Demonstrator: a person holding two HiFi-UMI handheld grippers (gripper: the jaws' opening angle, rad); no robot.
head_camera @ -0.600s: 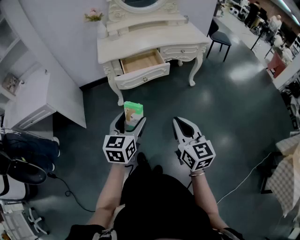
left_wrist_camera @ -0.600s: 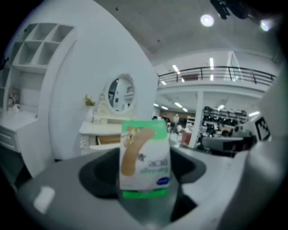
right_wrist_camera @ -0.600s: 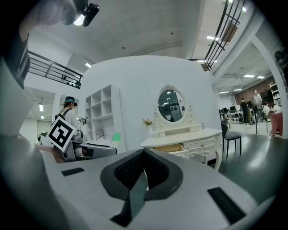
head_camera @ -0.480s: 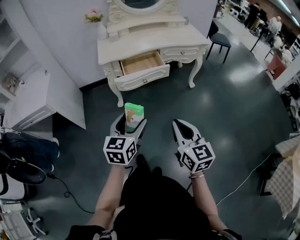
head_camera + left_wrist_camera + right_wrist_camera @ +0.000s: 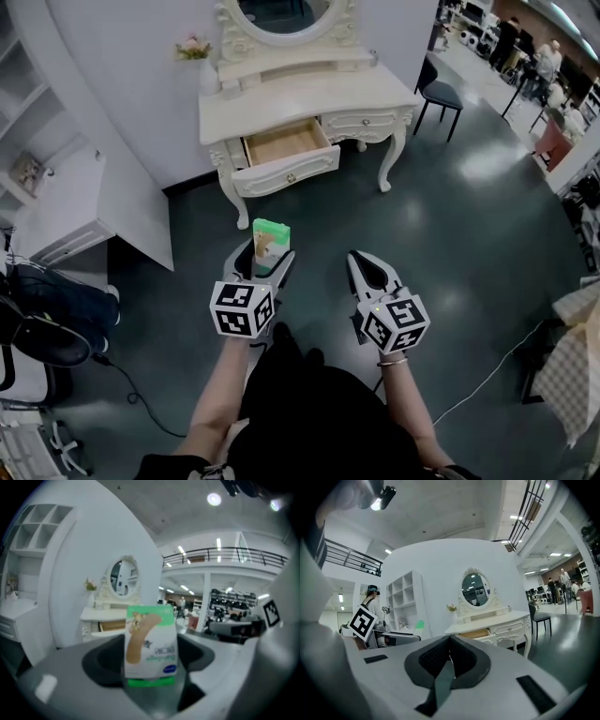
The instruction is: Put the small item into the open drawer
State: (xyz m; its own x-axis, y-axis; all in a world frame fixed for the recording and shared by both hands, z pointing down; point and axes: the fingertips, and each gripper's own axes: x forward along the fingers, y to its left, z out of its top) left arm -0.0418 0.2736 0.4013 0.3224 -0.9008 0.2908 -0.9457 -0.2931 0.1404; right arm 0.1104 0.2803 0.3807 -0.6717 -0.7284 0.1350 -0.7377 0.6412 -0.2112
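Observation:
A small green and white plaster box stands upright between the jaws of my left gripper, which is shut on it above the dark floor. In the left gripper view the box fills the middle, clamped by that gripper. My right gripper is held beside it, shut and empty, its pads meeting. Ahead stands the cream dressing table with its left drawer pulled open and its wooden inside bare. That drawer also shows in the right gripper view.
A black chair stands right of the dressing table. White shelving runs along the left wall, with a dark office chair below it. A cable lies on the floor at the right. People stand far back right.
The dressing table sits slightly lower and nearer in the head view. Both grippers keep their pose, and the box stays in the left one.

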